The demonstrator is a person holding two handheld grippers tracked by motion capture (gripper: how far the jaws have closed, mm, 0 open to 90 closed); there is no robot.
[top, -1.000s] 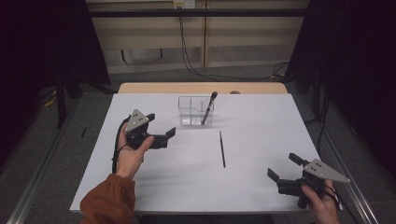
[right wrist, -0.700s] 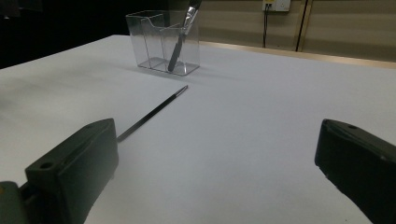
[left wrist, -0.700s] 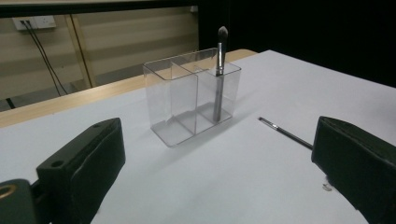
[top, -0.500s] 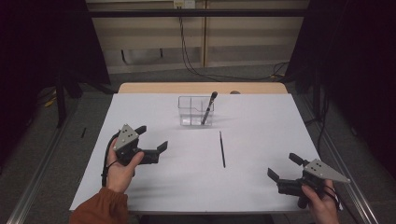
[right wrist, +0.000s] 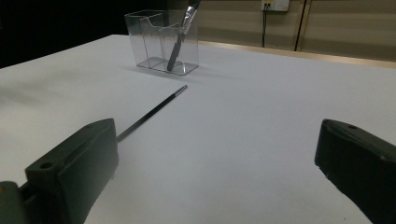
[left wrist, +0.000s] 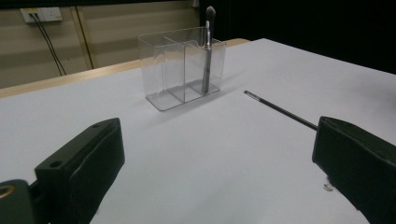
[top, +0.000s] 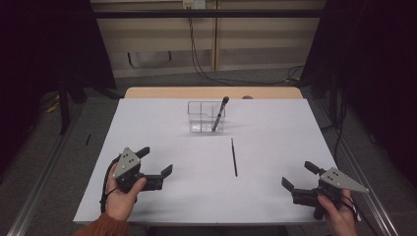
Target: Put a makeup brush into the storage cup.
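Observation:
A clear plastic organiser (top: 205, 117) (left wrist: 183, 65) (right wrist: 161, 41) stands on the white table toward the back centre. A makeup brush (top: 220, 113) (left wrist: 207, 46) (right wrist: 180, 35) leans upright in its right compartment. A thin dark brush (top: 234, 156) (left wrist: 280, 109) (right wrist: 152, 112) lies flat on the table in front of the organiser. My left gripper (top: 155, 164) (left wrist: 219, 177) is open at the front left, nothing between its jaws. Over at the front right, my right gripper (top: 298, 176) (right wrist: 219, 172) is held open and empty too.
The white table (top: 275, 128) has a wooden strip along its far edge (top: 211, 92). Cables (top: 196, 54) hang down the wall behind. Dark floor and metal rails (top: 44, 187) run along both sides of the table.
My left gripper has drawn back toward the front left edge of the table, staying open. The right gripper has held still.

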